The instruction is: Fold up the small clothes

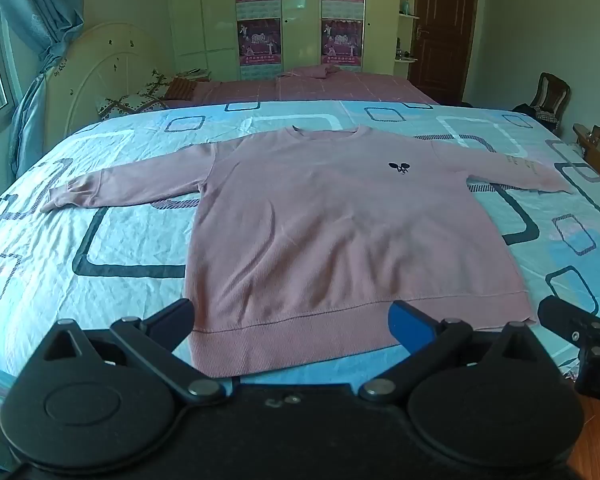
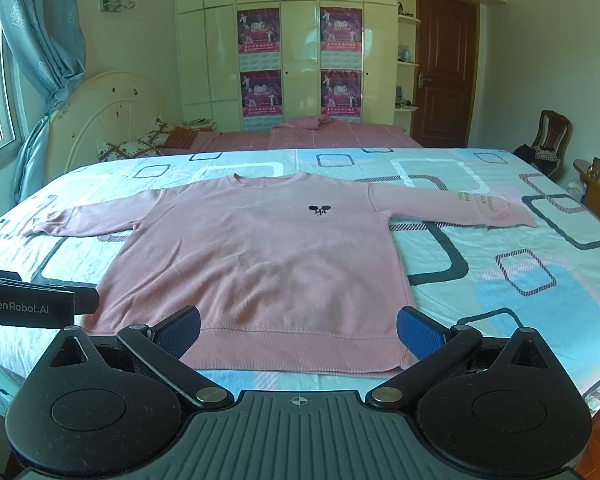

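Note:
A pink long-sleeved sweatshirt (image 1: 332, 224) lies flat and face up on the bed, both sleeves spread out, a small dark logo on the chest; it also shows in the right wrist view (image 2: 260, 256). My left gripper (image 1: 294, 320) is open and empty, just above the hem's left part. My right gripper (image 2: 298, 332) is open and empty, over the hem's right part. Each gripper's body shows at the edge of the other's view: the right one (image 1: 580, 332), the left one (image 2: 32, 304).
The bed (image 1: 80, 240) has a light blue sheet with square patterns. Behind it stands a second bed with a pink cover (image 2: 332, 132), a cream headboard (image 2: 112, 116), wardrobes (image 2: 300, 48) and a brown door (image 2: 444, 64). A chair (image 2: 552, 136) and side table (image 2: 596, 184) are at the right.

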Available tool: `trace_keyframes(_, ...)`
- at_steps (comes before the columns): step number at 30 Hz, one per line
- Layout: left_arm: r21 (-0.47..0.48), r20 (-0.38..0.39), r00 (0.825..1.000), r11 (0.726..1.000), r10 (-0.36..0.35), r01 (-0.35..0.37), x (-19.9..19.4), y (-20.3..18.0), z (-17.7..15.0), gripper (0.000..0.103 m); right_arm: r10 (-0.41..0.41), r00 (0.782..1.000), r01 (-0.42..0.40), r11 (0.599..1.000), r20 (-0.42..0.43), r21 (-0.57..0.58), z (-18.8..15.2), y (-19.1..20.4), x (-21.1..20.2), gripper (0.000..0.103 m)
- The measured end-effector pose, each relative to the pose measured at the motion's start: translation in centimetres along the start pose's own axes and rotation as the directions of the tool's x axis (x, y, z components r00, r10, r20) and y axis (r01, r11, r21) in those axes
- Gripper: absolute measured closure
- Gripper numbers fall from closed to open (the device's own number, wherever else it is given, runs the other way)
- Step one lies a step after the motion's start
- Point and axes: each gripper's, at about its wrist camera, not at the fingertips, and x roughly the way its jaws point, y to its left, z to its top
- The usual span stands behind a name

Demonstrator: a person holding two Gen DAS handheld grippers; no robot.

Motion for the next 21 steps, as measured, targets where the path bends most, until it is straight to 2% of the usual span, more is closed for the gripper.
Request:
trace_keyframes(10,-0.001,0.001,1.0,1.0,0.007,-0.007,0.0,-0.1,0.1,0.001,-0.002,1.0,0.002,1.0,0.002,0.0,0.0,0.0,0.1,0.0)
trace_keyframes(13,-0.004,0.0,1.0,1.0,0.006,-0.006,0.1,-1.3,0.6,0.001,-0.004,1.0,0.004,1.0,0.002,0.001,0.0,0.1,0.2,0.0)
trace_keyframes(21,0.0,0.013,1.0,1.0,0.006,-0.006,0.0,-0.3,0.2,0.001,-0.012,1.0,0.012,1.0,0.005,0.007,0.0,0.1,0.4,0.0)
